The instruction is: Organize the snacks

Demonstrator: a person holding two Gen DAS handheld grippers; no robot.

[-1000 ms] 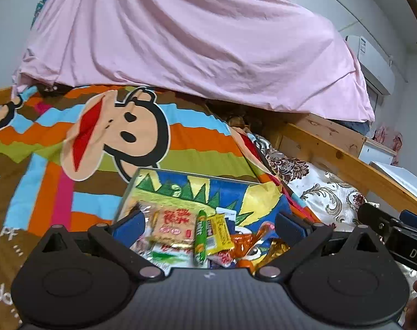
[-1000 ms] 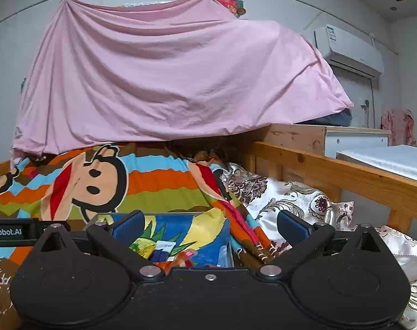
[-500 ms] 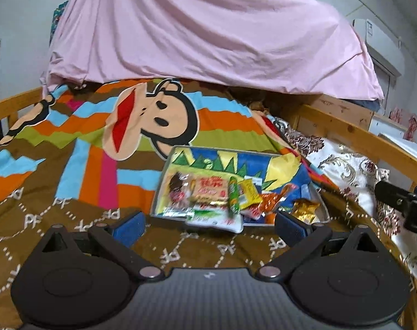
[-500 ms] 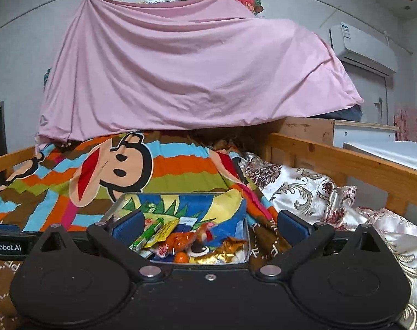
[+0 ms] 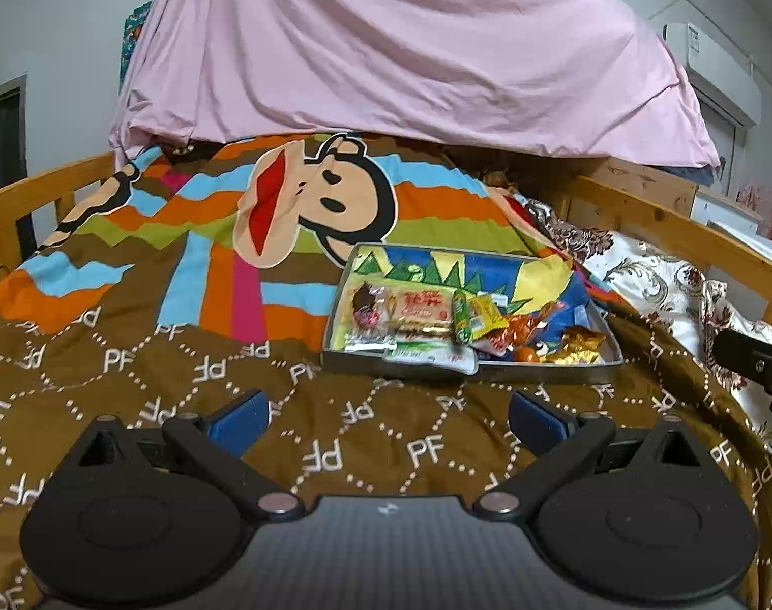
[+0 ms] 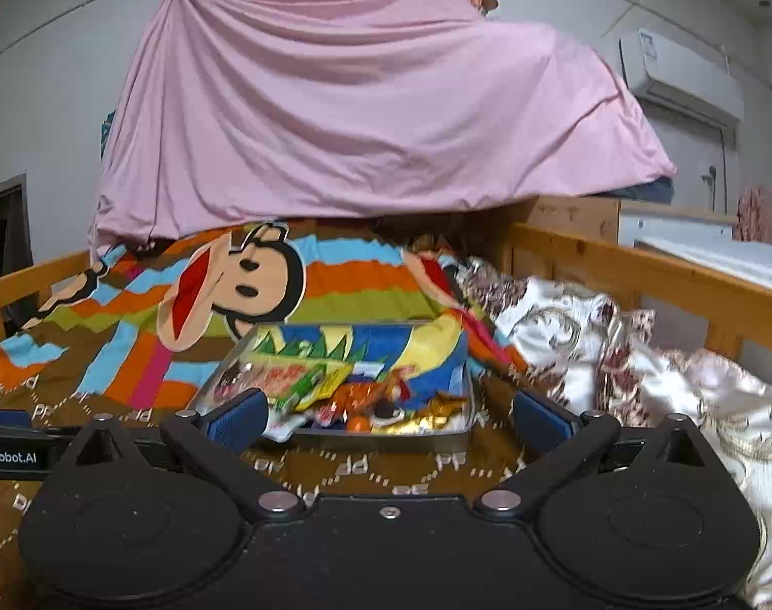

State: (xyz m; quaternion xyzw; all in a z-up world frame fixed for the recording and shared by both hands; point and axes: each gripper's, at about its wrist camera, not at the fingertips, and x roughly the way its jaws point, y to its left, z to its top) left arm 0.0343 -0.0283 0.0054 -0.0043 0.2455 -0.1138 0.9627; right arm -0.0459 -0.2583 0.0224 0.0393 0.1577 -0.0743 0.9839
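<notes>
Jaws wide on both sides, nothing between them — left gripper [image 5: 388, 419] hangs over brown quilt [image 5: 131, 356], right gripper [image 6: 388, 417] too. From the left view the snack tray [image 5: 467, 363] sits at one o'clock, near but apart, wrappers piled inside: a green stick [image 5: 461, 316], a gold foil packet [image 5: 574, 348]. One white packet [image 5: 437, 358] droops over the front rim. Beyond, at twelve, a pink sheet [image 6: 365, 122] drapes down; wooden rail [image 6: 650, 274] at three o'clock, floral pillow [image 6: 579, 335] beside the tray.

Black grippers [image 5: 388, 424], blue-padded jaws
</notes>
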